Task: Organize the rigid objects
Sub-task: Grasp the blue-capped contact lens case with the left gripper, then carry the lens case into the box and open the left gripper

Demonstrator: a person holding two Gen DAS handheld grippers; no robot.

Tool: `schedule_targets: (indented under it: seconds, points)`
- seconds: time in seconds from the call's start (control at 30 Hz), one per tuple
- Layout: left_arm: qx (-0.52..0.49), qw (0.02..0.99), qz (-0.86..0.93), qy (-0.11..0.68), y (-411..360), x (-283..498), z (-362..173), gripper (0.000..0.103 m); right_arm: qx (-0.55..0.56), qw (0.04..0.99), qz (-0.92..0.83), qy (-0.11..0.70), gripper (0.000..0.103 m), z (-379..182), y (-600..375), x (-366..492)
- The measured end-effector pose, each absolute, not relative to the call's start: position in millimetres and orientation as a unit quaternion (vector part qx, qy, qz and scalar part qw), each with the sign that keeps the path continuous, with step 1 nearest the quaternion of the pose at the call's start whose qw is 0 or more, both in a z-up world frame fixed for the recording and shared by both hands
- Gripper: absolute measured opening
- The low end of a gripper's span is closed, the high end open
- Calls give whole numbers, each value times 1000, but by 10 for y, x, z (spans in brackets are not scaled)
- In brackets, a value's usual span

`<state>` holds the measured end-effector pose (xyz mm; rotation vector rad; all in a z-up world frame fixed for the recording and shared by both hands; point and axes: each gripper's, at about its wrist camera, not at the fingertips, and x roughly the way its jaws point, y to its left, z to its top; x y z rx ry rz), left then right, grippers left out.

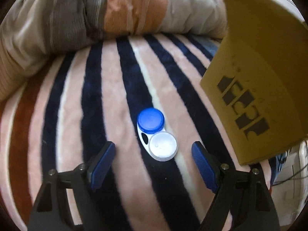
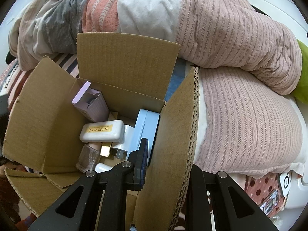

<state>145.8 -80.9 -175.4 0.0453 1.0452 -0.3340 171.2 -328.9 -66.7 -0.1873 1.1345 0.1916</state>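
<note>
A contact lens case (image 1: 156, 134) with one blue cap and one white cap lies on the striped blanket (image 1: 119, 96). My left gripper (image 1: 154, 154) is open, its blue pads on either side of the case's near end, not touching it. A cardboard box (image 1: 259, 80) stands at the right. In the right wrist view the box (image 2: 48, 119) is open and holds a white case (image 2: 102, 131), a light blue case (image 2: 146, 129), a lilac carton (image 2: 92, 102) and small bottles. My right gripper (image 2: 167, 165) straddles the box's right flap (image 2: 173, 144); the left finger (image 2: 142, 159) is inside, the right one hidden.
A rolled duvet (image 1: 96, 13) in grey, orange and beige lies along the back of the bed; it also shows in the right wrist view (image 2: 231, 38). A pink ribbed pillow (image 2: 250, 125) lies right of the box. A spotted cloth and white objects sit at the lower right (image 2: 269, 192).
</note>
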Motion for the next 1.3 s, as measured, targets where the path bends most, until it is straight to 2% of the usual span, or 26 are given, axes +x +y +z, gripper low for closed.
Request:
schedule_targets:
  seconds: [0.03, 0.07, 0.1, 0.13, 0.4, 0.7, 0.87, 1.13, 1.3]
  points:
    - [26, 856, -147, 495, -819, 1464, -1785, 63, -88, 835, 91, 535, 14, -667, -3290, 1709]
    - [30, 859, -141, 491, -818, 1465, -1791, 57, -88, 835, 90, 535, 14, -667, -3290, 1710]
    - [29, 861, -143, 487, -815, 1461, -1779, 42, -88, 835, 91, 535, 14, -667, -3290, 1712]
    - [23, 861, -149, 486, -804, 1458, -1763, 31, -88, 835, 90, 535, 14, -667, -3291, 1710]
    - [53, 894, -152, 418, -716, 1324, -1242, 31, -87, 835, 91, 535, 14, -667, -3287, 1699]
    - [48, 912, -216, 344, -1015, 1312, -96, 31, -86, 836, 92, 535, 14, -661, -3286, 1693]
    - [47, 860, -298, 412, -1581, 1406, 89, 31, -86, 836, 93, 534, 14, -662, -3296, 1692]
    - [149, 791, -285, 520, -2387, 1795, -331, 31, -83, 837, 94, 533, 14, -656, -3310, 1691]
    - [171, 779, -262, 543, -2525, 1906, -511, 31, -83, 837, 95, 532, 14, -657, -3322, 1686]
